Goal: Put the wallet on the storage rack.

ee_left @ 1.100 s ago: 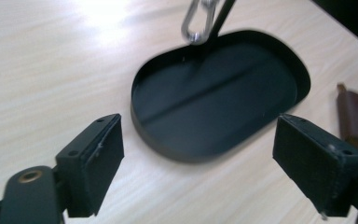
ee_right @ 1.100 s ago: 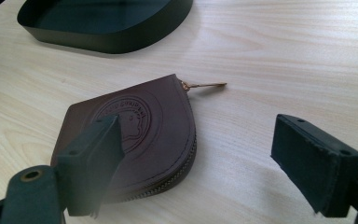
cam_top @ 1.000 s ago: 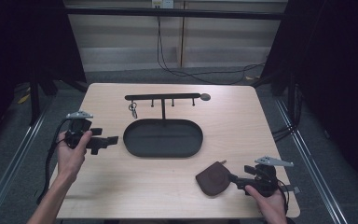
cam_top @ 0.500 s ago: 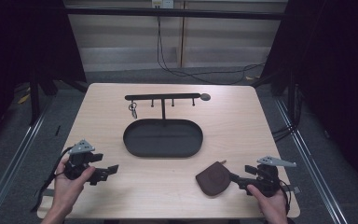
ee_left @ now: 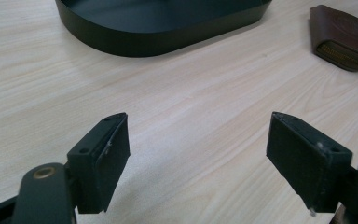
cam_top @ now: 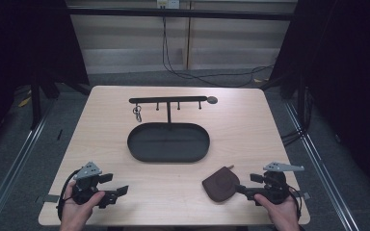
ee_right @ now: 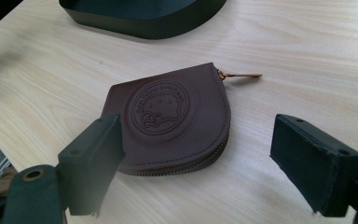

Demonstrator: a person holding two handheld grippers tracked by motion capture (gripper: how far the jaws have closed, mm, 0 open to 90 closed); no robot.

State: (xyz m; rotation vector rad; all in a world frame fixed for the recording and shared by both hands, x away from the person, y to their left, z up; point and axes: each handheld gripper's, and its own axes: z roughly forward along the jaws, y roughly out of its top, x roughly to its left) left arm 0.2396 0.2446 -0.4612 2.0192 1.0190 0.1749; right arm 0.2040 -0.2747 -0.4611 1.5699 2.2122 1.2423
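Lying flat: brown embossed coin pouch

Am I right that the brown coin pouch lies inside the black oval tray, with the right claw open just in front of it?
Not quite. The brown coin pouch lies on the bare wooden table, outside the black oval tray and nearer the person. The high view shows this. The right claw is indeed open just in front of the pouch.
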